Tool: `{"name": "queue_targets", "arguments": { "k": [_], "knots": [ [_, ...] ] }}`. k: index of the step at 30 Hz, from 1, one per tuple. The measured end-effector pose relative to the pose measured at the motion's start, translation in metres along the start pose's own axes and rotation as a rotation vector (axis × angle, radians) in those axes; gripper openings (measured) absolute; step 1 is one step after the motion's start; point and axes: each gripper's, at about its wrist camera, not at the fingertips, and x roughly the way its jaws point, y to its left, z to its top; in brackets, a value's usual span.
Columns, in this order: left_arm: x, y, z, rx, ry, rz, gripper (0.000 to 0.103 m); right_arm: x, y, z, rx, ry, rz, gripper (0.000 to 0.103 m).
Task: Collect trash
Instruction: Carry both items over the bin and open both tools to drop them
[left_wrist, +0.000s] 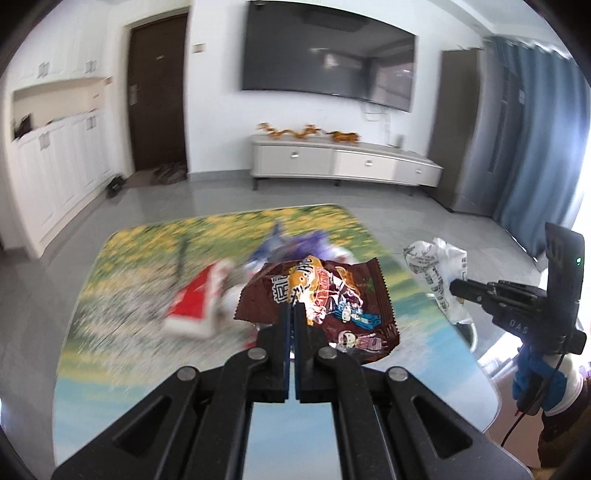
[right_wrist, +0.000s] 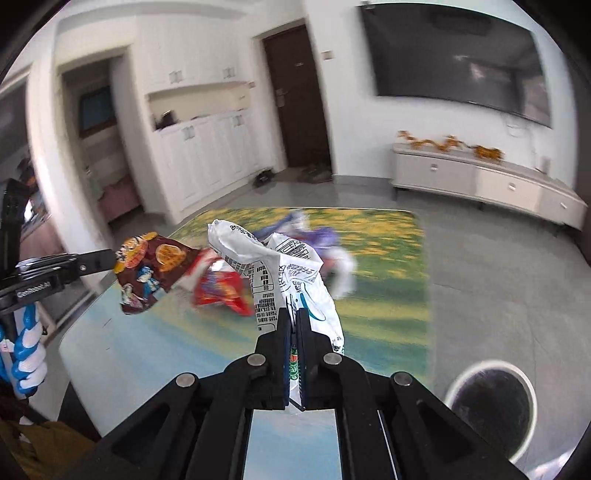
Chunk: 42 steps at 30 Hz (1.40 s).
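Note:
My left gripper (left_wrist: 292, 304) is shut on a brown snack wrapper (left_wrist: 332, 299) and holds it above the table; it also shows in the right wrist view (right_wrist: 147, 273) at the left. My right gripper (right_wrist: 294, 314) is shut on a crumpled white wrapper (right_wrist: 291, 269), lifted above the table; it shows in the left wrist view (left_wrist: 439, 273) at the right. A red wrapper (left_wrist: 195, 299) and a purple wrapper (left_wrist: 295, 243) lie on the table, blurred.
The table (left_wrist: 122, 332) has a flower-field print and a glossy top. A white-rimmed bin with a dark liner (right_wrist: 491, 402) stands on the floor to the table's right. A TV cabinet (left_wrist: 343, 162) and white cupboards (left_wrist: 55, 166) line the walls.

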Motion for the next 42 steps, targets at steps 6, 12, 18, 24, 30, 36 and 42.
{"name": "queue_targets", "arguments": {
  "k": [6, 12, 18, 24, 30, 36, 42],
  "knots": [
    [0.055, -0.079, 0.032, 0.113, 0.036, -0.112, 0.001, -0.027, -0.084, -0.02, 0.178, -0.035, -0.151, 0.003],
    [0.125, -0.165, 0.052, 0.218, 0.112, -0.214, 0.001, -0.037, -0.162, -0.048, 0.361, -0.034, -0.289, 0.003],
    [0.19, -0.24, 0.059, 0.296, 0.182, -0.254, 0.001, -0.026, -0.221, -0.077, 0.509, 0.003, -0.37, 0.004],
    [0.245, -0.283, 0.056, 0.281, 0.271, -0.297, 0.005, -0.004, -0.264, -0.096, 0.603, 0.047, -0.428, 0.007],
    [0.293, -0.302, 0.053, 0.208, 0.374, -0.387, 0.005, 0.008, -0.29, -0.118, 0.658, 0.111, -0.5, 0.011],
    [0.28, -0.294, 0.056, 0.187, 0.351, -0.408, 0.006, 0.004, -0.282, -0.121, 0.652, 0.12, -0.529, 0.035],
    [0.236, -0.275, 0.066, 0.19, 0.256, -0.403, 0.036, -0.011, -0.263, -0.095, 0.616, 0.06, -0.529, 0.035]
  ]
}}
